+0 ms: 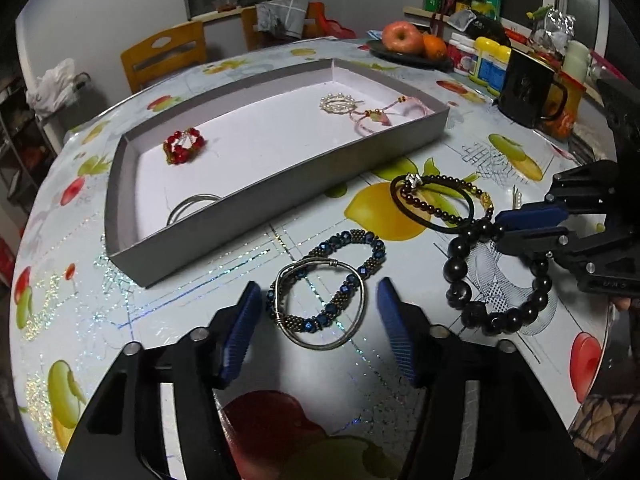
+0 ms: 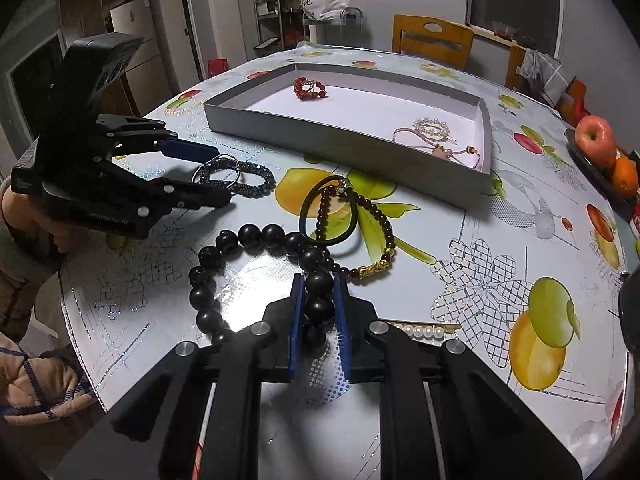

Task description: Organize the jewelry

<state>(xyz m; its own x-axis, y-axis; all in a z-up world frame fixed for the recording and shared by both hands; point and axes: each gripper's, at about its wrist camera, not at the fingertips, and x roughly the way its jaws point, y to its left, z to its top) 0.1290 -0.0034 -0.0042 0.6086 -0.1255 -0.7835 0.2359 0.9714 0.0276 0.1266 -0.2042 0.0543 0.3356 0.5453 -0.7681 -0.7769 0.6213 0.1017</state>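
A blue beaded bracelet [image 1: 352, 248] and a silver bangle [image 1: 320, 344] lie overlapped on the fruit-print table. My left gripper [image 1: 318, 312] stands open astride them, pads clear of both; the right wrist view shows this gripper [image 2: 224, 174] around the same pair [image 2: 248, 178]. My right gripper [image 2: 319, 304] is shut on a black bead bracelet [image 2: 250, 236], one large bead pinched between its blue pads. From the left wrist view that gripper [image 1: 500, 228] grips the strand [image 1: 456, 268] at its upper edge. The grey tray [image 1: 280, 184] holds a red bead bracelet [image 1: 184, 146], a pearl clip [image 1: 338, 103], a pink cord bracelet [image 1: 376, 118] and silver bangles [image 1: 192, 206].
A black hair tie [image 2: 328, 212] and a brown bead bracelet with a gold charm [image 2: 372, 270] lie between tray and black beads. A pearl hairpin [image 2: 424, 331] sits beside my right fingers. Fruit plate [image 1: 404, 36], black mug [image 1: 528, 88] and bottles [image 1: 488, 64] crowd the far right.
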